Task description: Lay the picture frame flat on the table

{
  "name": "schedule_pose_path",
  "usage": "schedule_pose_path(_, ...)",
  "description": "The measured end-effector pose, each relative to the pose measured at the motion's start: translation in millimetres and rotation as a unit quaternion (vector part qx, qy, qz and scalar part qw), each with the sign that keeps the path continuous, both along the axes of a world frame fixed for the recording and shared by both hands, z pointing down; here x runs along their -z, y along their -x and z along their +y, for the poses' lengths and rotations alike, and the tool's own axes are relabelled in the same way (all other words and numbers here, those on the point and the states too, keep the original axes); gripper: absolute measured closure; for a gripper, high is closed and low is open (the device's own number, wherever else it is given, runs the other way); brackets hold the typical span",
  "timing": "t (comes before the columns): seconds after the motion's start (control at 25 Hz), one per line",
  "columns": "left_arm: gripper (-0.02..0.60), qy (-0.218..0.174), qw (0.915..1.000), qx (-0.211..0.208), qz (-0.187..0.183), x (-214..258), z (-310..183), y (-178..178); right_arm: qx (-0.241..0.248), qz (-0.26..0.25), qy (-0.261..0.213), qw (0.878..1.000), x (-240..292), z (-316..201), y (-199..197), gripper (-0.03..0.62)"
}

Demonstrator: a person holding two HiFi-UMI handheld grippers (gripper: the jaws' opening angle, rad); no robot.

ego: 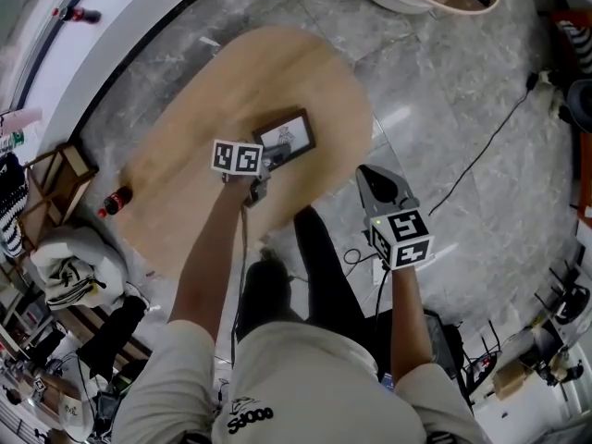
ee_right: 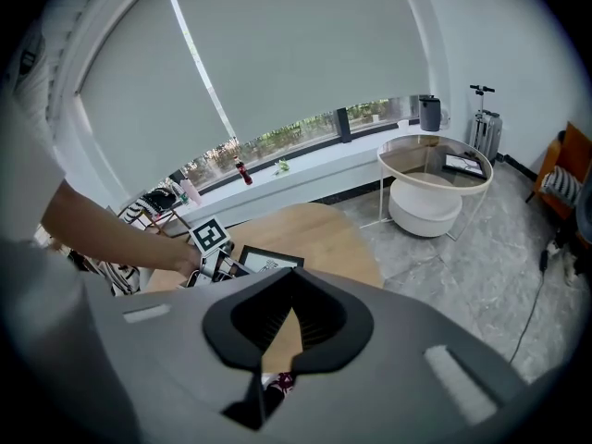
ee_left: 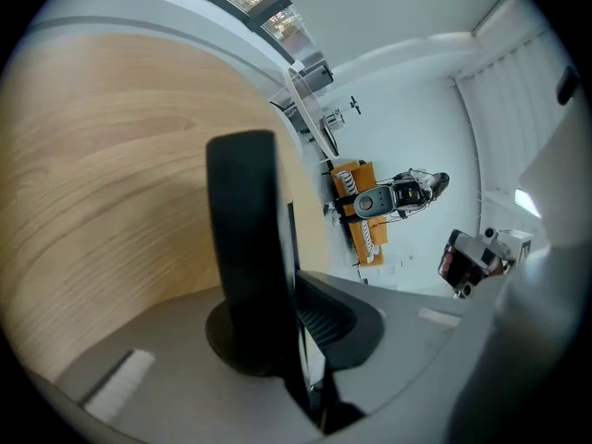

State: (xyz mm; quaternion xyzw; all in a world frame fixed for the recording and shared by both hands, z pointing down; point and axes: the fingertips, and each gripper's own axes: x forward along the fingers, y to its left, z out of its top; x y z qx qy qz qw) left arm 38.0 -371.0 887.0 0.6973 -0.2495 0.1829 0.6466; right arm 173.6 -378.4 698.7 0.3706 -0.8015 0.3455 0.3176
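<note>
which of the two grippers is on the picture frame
The left gripper: it reaches over the wooden table with the edge of the picture frame between its jaws. The right gripper hangs off the table, shut on nothing.

Picture frame (ego: 287,138) lies on oval wooden table (ego: 185,146), near middle. Left gripper (ego: 268,162) at frame's near edge. Right gripper (ego: 370,176) well apart, off table's right side, over grey floor (ego: 444,91). Dark bottle (ego: 116,201) at table's left edge.
</note>
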Motion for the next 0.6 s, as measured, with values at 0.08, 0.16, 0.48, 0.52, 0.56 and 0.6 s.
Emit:
schedule_pose_path(0.08,0.526,0.002,0.9999,0.014,-0.004,-4.4,-3.9,7.4,0.001,0.001,-0.005,1.000,-0.2,-2.1,2.4,0.591)
schedule_pose_path(0.16,0.512,0.003,0.9996,0.027,-0.012,-8.6,-6.9,13.2,0.002,0.003,-0.005,1.000,-2.4,-2.2,2.8,0.591)
schedule_pose_path(0.48,0.454,0.006,0.9982,0.048,-0.035,-22.7,-6.4,22.7,-0.005,0.003,0.011,1.000,-14.4,5.5,3.3,0.591)
schedule_pose_path(0.52,0.454,0.009,0.9980,0.052,-0.034,-22.7,-6.5,22.9,-0.005,0.001,0.013,1.000,-15.1,6.3,4.6,0.591)
schedule_pose_path(0.56,0.454,0.010,0.9979,0.054,-0.033,-22.4,-6.6,22.8,-0.005,-0.002,0.015,1.000,-15.2,7.0,5.8,0.591)
schedule_pose_path(0.6,0.453,0.011,0.9979,0.055,-0.034,-22.3,-6.4,22.5,-0.008,-0.006,0.017,1.000,-14.6,7.5,6.9,0.591)
